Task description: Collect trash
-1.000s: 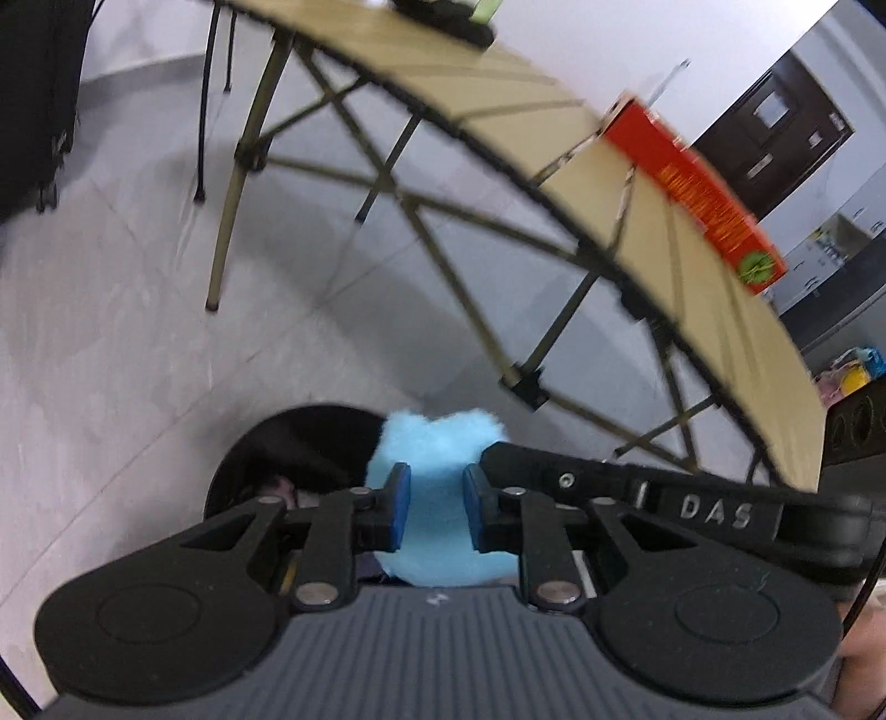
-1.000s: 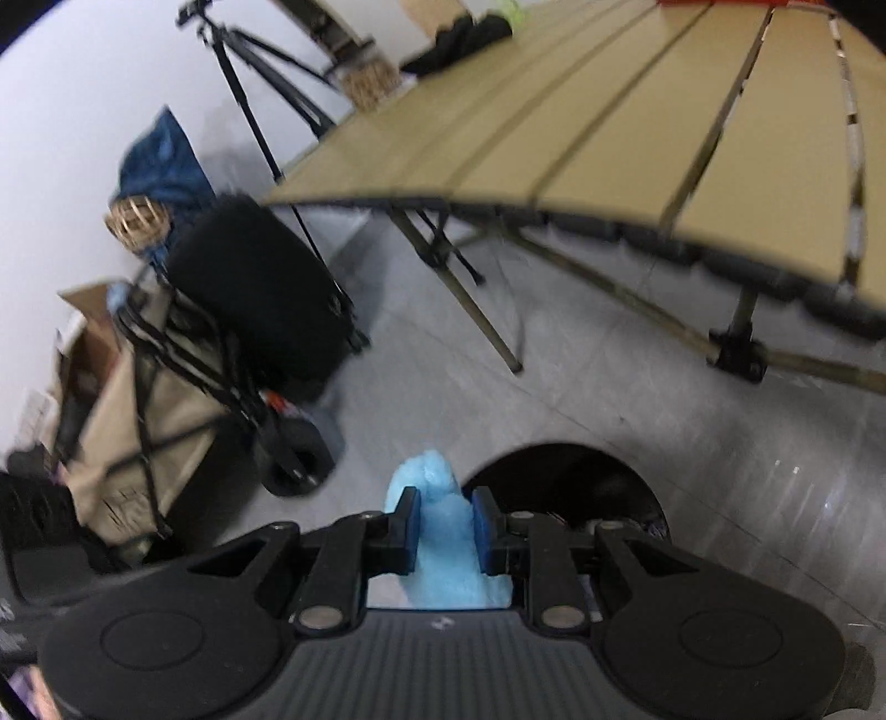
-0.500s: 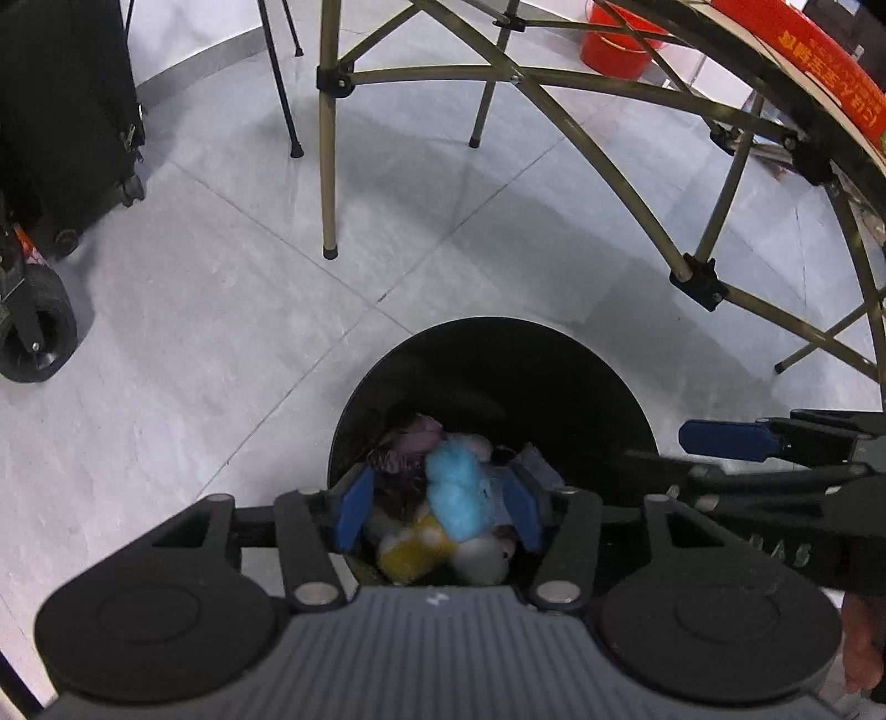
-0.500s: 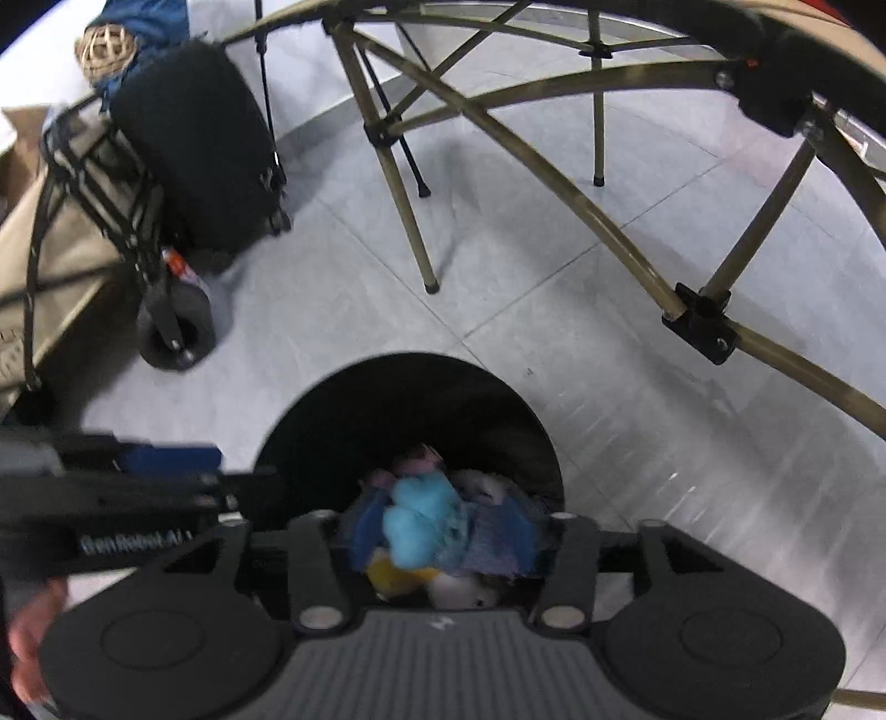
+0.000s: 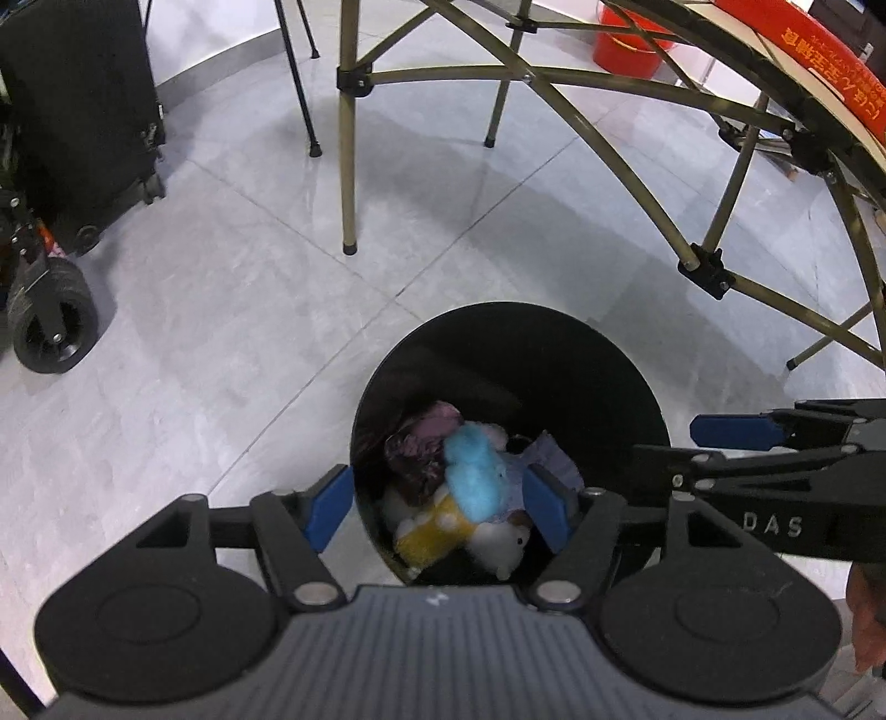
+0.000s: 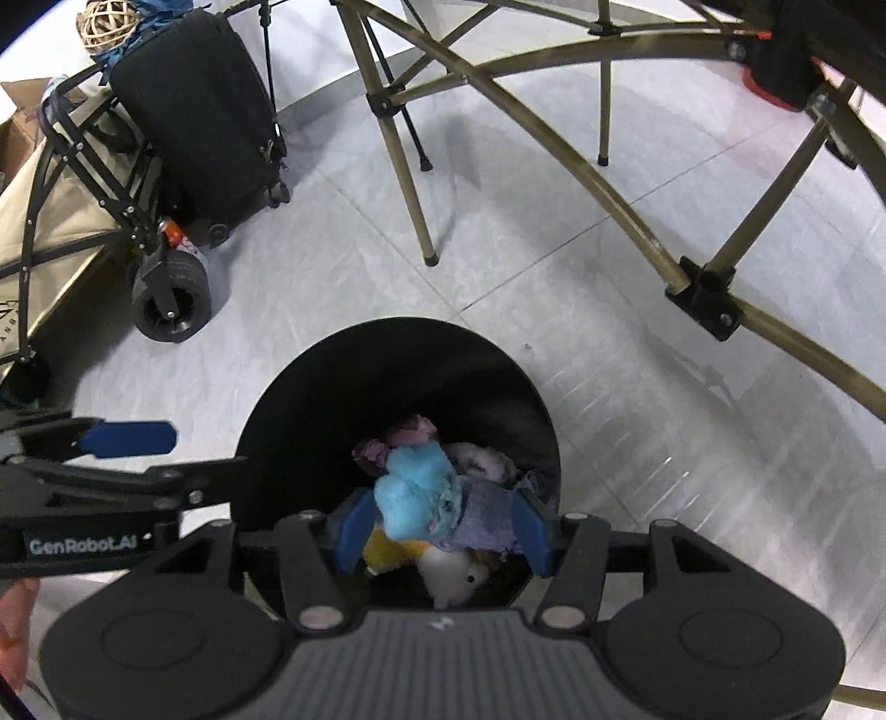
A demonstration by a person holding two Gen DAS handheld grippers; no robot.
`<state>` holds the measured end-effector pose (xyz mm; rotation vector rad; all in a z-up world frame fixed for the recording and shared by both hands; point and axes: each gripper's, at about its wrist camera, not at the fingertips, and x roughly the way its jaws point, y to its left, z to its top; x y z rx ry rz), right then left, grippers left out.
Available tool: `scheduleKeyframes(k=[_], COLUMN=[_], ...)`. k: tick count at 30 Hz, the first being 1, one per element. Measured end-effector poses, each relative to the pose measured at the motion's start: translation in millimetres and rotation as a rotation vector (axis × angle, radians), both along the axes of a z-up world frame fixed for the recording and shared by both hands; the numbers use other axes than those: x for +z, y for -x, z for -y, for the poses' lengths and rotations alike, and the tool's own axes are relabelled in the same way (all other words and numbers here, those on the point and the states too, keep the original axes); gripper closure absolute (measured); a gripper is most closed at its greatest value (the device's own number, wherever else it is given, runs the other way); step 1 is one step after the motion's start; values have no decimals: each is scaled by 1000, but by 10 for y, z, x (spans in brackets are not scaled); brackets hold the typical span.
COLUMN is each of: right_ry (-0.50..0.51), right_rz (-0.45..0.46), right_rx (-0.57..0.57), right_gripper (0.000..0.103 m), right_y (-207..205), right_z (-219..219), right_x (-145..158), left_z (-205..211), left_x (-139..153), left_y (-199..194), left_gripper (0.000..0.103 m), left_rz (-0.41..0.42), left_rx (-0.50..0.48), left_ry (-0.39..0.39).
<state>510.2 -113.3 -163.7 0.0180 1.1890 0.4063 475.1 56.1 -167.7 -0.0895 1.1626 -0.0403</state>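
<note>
A black round trash bin [image 5: 581, 354] [image 6: 310, 387] stands on the floor below both grippers. Inside it lies a light blue fluffy wad [image 5: 476, 471] [image 6: 415, 487] on top of pink, purple, yellow and white scraps. My left gripper [image 5: 437, 507] is open and empty above the bin's near rim. My right gripper [image 6: 443, 529] is open and empty over the bin too. Each gripper shows in the other's view, the right one [image 5: 731, 432] at the right edge and the left one [image 6: 127, 437] at the left edge.
A folding table's olive legs [image 5: 349, 138] [image 6: 404, 149] and crossbars stand behind the bin. A black suitcase [image 6: 199, 111] and a wheeled cart [image 6: 166, 299] stand at the left. A red box [image 5: 814, 55] lies on the table edge. A red bucket [image 5: 631, 39] stands far back.
Both grippers, shut on blue fluffy wads a second ago, tilted down over the bin and opened. The blue wad now lies in the bin.
</note>
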Motion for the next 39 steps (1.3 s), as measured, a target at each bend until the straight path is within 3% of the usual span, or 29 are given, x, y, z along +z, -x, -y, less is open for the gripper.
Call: scheduleKeyframes(k=[3,7,9,13,15,18,19,21,25,31,39], right_ry=[-9,-13,-13,-18,-28,-39,-32,-5,-6,3,-50], right_rz=[21,115,171,352,449,595,651,750,841,940,897], right_rx=[-1,8,2,-33,-77,-113,-122,-147,-189,-279,-285], right_gripper=[49,49,49,42,39,29,21,14,9,0,0], right_y=[65,231,363,802,1120,1719,1958,2475,3415,4517,5236], right_z=[9,40,93,311,466,665,727,823,992,1085,970], right_x=[121,470,691,1218,1474,1818,1920,2084,2293,2374,2125], left_z=[-8,48,104,239,311,367,377,402,483,476,437], left_x=[116,437,658,1179,1438,1737,1819,1948,2037,2022,1975], left_y=[89,272,427,935,1320,1931,2179,2687,3509,4257,4828], left_gripper=[34,33,33,20,17,1,1,0,0,0,0], left_rz=[36,132,198,365,465,582,618,690,816,862,859], left_rx=[18,36,34,35,26,3,4,22,27,45,55], left_ry=[-15,-55,-66,-61,-59,-66,-71,-100,-175,-185,-198])
